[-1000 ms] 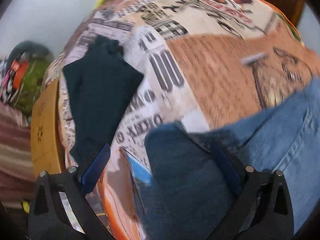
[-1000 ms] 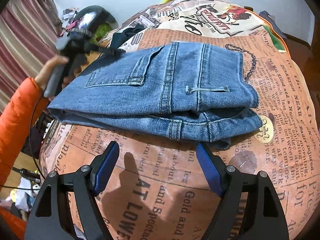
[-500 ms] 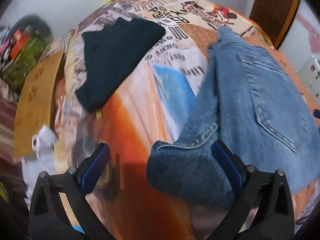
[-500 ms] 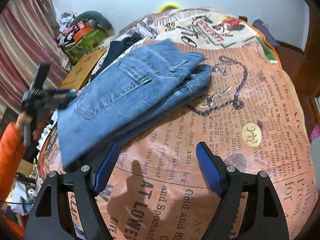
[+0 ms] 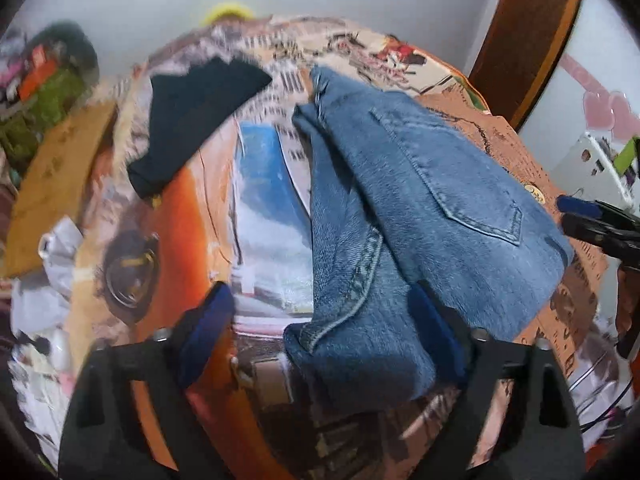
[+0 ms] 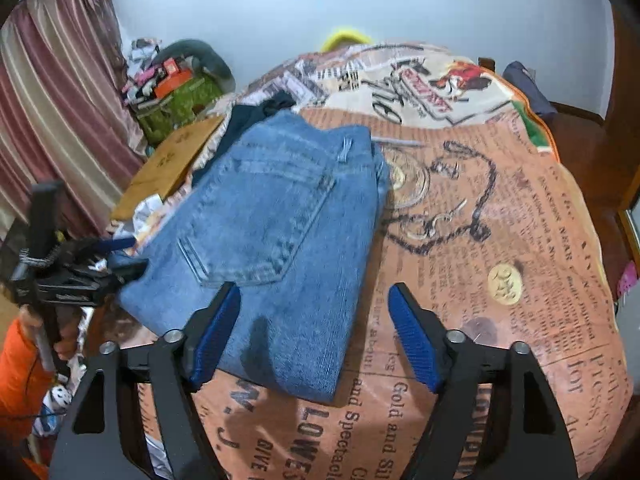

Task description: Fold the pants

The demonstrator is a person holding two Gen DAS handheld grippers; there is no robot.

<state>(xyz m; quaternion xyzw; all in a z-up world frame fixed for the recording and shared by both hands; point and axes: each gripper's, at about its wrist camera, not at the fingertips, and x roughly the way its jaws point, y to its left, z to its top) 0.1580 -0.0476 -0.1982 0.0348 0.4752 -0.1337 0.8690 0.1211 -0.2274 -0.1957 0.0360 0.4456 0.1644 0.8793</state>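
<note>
Since earlier, folded jeans slid toward the open right hand-held gripper; left hand-held gripper open beside them, dark garment beyond.

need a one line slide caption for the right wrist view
Folded jeans lie on a newspaper-print bedspread, the open right gripper poised over their near edge.

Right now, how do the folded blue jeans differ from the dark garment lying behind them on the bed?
The jeans are light blue denim with a stitched back pocket showing; the dark garment is plain and almost black. The jeans form the larger, thicker stack, while the dark garment looks thinner and flatter. The jeans lie near both open grippers, the left gripper and the right gripper; the dark garment lies farther back. Both rest on the printed bedcover.
</note>
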